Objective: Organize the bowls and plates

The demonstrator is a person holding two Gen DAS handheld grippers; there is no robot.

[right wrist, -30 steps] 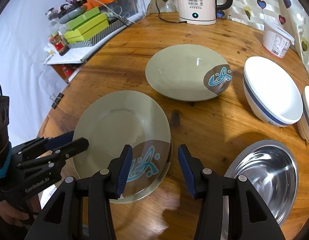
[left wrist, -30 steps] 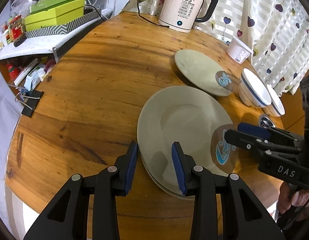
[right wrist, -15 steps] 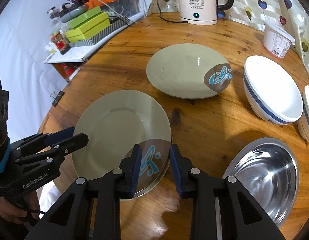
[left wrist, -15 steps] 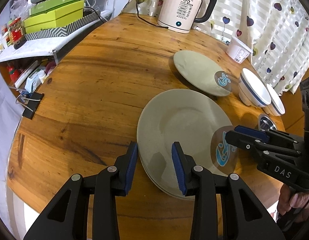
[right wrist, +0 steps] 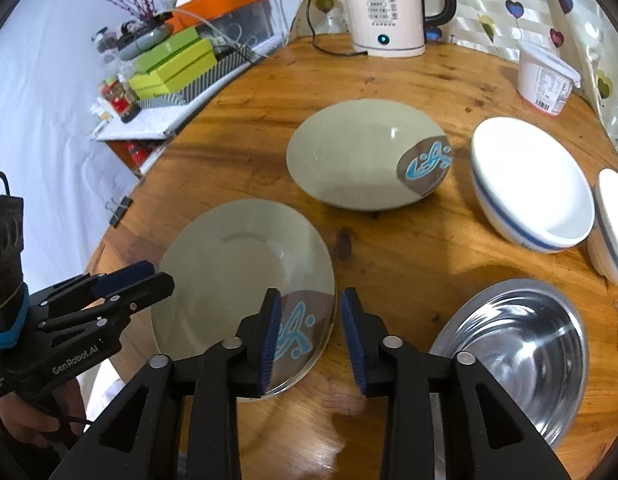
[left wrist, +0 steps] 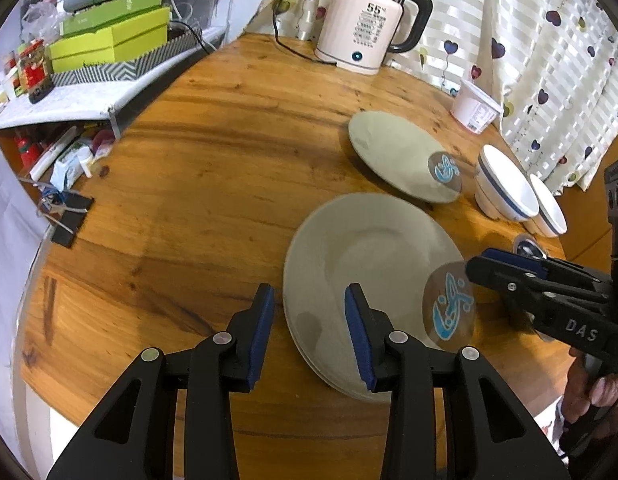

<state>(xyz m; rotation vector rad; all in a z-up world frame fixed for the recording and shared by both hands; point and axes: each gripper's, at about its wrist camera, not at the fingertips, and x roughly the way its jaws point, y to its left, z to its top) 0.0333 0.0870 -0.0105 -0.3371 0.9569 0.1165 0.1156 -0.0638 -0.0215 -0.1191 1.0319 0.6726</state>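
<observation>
The stacked plates point(right wrist: 237, 264), grey-green with a blue-on-brown emblem at one rim, lie at the near edge of the round wooden counter point(right wrist: 389, 80). My right tongs point(right wrist: 309, 336) stand with a moderate gap between the blue pads, which straddle the emblem edge of the stack; I cannot tell whether either pad touches the rim. My left tongs point(left wrist: 309, 332) are likewise parted, one pad over the opposite side of the stack and the other over bare wood, gripping nothing. A second plate point(right wrist: 365, 152) of the same pattern lies farther in, apart from the stack. To its right sit two white bowls with blue bands point(right wrist: 533, 184), just beside each other, and nearer me a steel bowl point(right wrist: 517, 344). At the far edge stand an electric kettle point(right wrist: 389, 4) reading 55 and a white tub point(right wrist: 545, 76).
</observation>
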